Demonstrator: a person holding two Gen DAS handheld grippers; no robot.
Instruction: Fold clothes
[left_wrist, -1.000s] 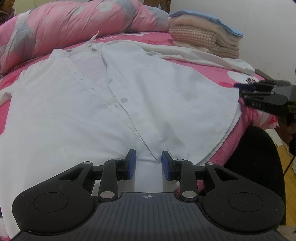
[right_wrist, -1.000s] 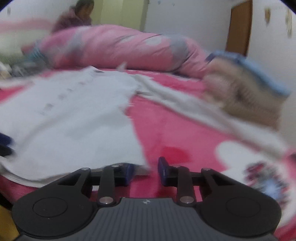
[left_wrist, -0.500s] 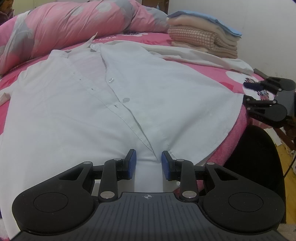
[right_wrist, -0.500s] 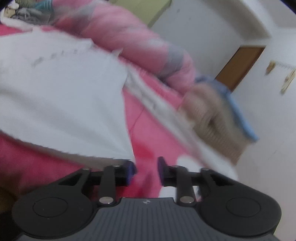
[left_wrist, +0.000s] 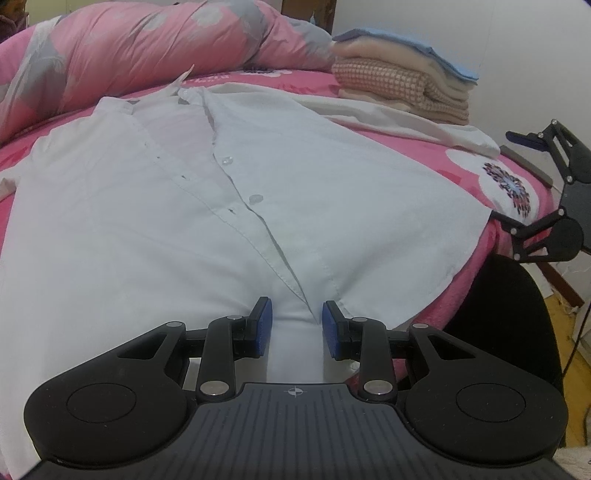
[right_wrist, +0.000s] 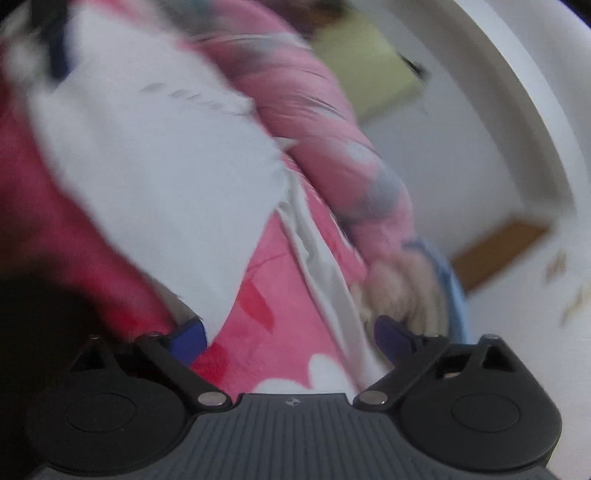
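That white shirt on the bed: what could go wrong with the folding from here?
The white shirt hangs over the bed's edge, so its hem could slide off.

The right gripper is opening beside the shirt's corner and may miss it.

The left gripper bunches fabric between its fingers, which could crease the front.

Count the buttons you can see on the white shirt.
2. One button sits mid-chest on the white shirt; the other button is just below it along the placket. More may be hidden near the collar or under the fold by the left gripper.
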